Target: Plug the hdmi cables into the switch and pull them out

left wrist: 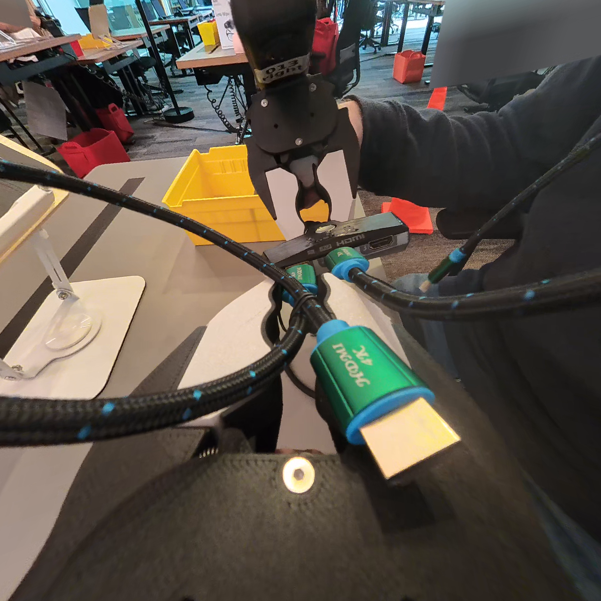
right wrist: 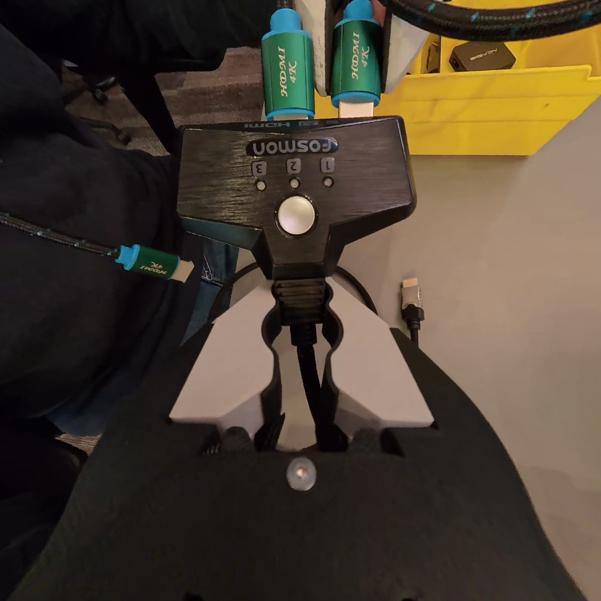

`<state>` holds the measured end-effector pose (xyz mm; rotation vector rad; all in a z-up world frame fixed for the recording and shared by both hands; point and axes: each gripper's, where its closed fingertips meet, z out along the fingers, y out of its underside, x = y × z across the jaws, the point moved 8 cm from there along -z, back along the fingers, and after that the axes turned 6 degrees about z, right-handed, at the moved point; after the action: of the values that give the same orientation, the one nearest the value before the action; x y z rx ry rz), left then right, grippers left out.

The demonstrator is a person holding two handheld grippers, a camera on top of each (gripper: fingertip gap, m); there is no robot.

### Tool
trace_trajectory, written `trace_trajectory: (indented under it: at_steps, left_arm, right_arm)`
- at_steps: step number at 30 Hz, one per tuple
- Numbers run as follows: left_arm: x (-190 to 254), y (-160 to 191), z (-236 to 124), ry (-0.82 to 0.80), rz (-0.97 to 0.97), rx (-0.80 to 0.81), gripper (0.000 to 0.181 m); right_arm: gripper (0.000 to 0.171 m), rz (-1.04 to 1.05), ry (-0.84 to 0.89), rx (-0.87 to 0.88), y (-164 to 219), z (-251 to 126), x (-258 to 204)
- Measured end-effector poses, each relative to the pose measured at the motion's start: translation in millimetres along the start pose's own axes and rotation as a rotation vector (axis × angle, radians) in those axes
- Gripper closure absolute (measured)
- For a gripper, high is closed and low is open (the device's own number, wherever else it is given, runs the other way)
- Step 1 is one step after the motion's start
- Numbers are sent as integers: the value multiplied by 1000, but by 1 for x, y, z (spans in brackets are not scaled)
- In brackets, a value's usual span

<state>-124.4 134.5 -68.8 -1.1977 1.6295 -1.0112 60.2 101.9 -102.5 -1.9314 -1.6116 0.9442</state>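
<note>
The black HDMI switch (right wrist: 292,182) is held up by my right gripper (right wrist: 300,302), which is shut on the ribbed cable collar at its tail. Two green plugs sit in its ports. My left gripper (left wrist: 300,279) is shut on one plug (right wrist: 356,65), in the port on the right in the right wrist view, with bare metal showing at the port. The second plug (right wrist: 289,74) sits in the middle port beside it. The third port (left wrist: 382,243) is empty. A loose green plug (left wrist: 374,383) lies across my left gripper's body. Another loose plug (right wrist: 156,263) hangs over the person's lap.
A yellow bin (left wrist: 221,201) stands on the grey table (right wrist: 504,292) just behind the switch, with a small black box (right wrist: 481,55) inside. The switch's own grey plug (right wrist: 411,292) lies on the table. A white stand (left wrist: 65,309) is at the left. Braided cables (left wrist: 162,208) loop across. The left gripper's tips are roughly 9 centimeters from the right gripper's.
</note>
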Motion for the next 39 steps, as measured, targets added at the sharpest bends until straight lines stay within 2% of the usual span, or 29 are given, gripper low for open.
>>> trace_trajectory:
  at_steps: [15,25,28,34,39]
  left_arm:
    - [0,6,1,20,-31,41,161]
    - [-7,6,-3,22,-105,143,161]
    - [-8,5,-5,3,-97,133,161]
    - [-8,4,-5,-7,-89,129,161]
    - [-4,-1,-5,-22,-48,117,161]
  right_arm:
    - [155,-27,-61,58,1,1,-2]
    - [151,4,-151,288,-2,0,2]
    - [151,5,-132,309,-3,0,3]
    - [151,-40,15,217,-8,-4,-1]
    - [153,-43,46,146,-12,-6,-7]
